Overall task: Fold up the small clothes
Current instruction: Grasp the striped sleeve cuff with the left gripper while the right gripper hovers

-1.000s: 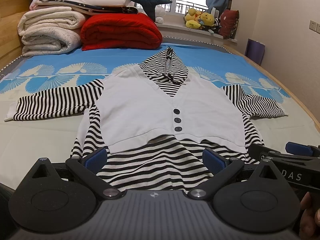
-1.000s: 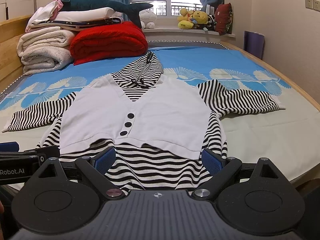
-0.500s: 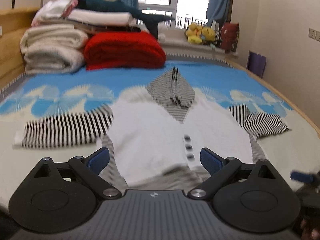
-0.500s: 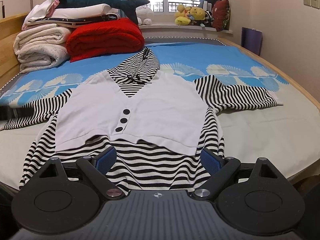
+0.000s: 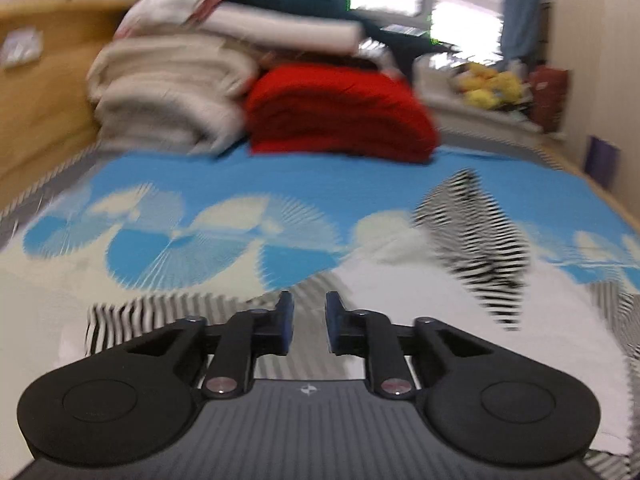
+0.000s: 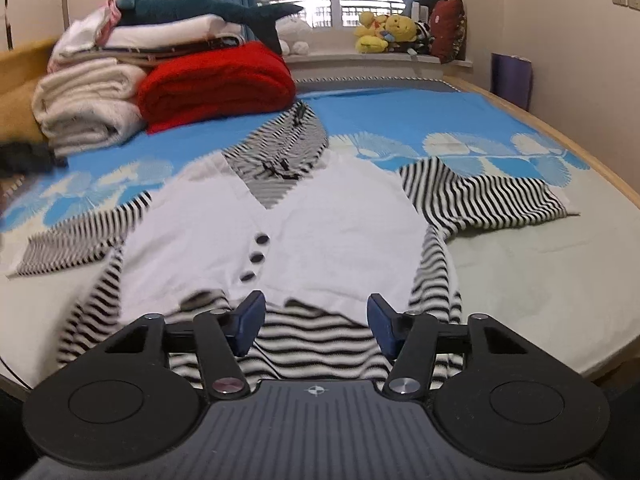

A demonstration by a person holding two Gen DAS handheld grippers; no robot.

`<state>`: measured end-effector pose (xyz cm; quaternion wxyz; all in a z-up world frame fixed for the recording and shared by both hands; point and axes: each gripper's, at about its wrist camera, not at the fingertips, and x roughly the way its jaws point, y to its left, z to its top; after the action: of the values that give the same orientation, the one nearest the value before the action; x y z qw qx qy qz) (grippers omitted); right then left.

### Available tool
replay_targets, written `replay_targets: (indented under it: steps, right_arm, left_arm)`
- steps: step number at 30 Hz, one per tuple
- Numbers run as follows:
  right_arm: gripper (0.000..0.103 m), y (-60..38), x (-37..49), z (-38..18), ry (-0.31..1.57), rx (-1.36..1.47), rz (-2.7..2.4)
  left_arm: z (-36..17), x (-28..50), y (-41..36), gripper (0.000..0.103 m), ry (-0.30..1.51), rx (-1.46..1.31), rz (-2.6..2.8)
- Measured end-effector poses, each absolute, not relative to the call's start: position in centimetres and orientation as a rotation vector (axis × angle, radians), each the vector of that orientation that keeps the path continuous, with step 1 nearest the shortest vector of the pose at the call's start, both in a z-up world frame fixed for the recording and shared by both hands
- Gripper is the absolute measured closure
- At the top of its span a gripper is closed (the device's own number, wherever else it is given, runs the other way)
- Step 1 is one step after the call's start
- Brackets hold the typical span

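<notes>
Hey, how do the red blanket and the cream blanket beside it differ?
The red blanket is bright red with nothing on top; the cream blanket is off-white and carries a pile of folded things. The red one lies nearer the striped hood. Both are folded and sit at the bed's far end.

Black hand-held gripper (image 6: 316, 322), blue pads (image 6: 250, 322)

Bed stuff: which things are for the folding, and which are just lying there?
For folding: striped top; left gripper, fingers closing; right gripper, fingers closing.

Just lying there: red blanket; white blankets; shark toy; yellow toys.
</notes>
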<state>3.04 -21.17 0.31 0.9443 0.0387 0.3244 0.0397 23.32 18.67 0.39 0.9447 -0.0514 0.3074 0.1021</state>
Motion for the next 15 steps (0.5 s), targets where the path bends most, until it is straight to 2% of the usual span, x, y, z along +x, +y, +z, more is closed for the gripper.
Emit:
replay_targets:
  steps: [5,8,13,15]
  right_arm:
    - [0.045,-21.9,5.2,5.0,0.573,0.086,0.166]
    - [0.032,-21.9,8.1,7.3,0.48,0.052,0.206]
    - [0.03,-19.7,15.6,7.1,0.437,-0.039,0.331]
    - [0.03,-18.9,18.3,5.9,0.464,-0.055,0.361]
  left_arm:
    - [-4.7,24.5,26.9,0.086,0.736,-0.25,0.343]
    - [-6.2,24.1,32.0,0.086,0.761,-0.358,0.45]
    - [-8.8,22.8,38.6,0.084,0.796,-0.578,0.617]
    - [-9.6,22.6,40.0,0.08,0.804,-0.626,0.654]
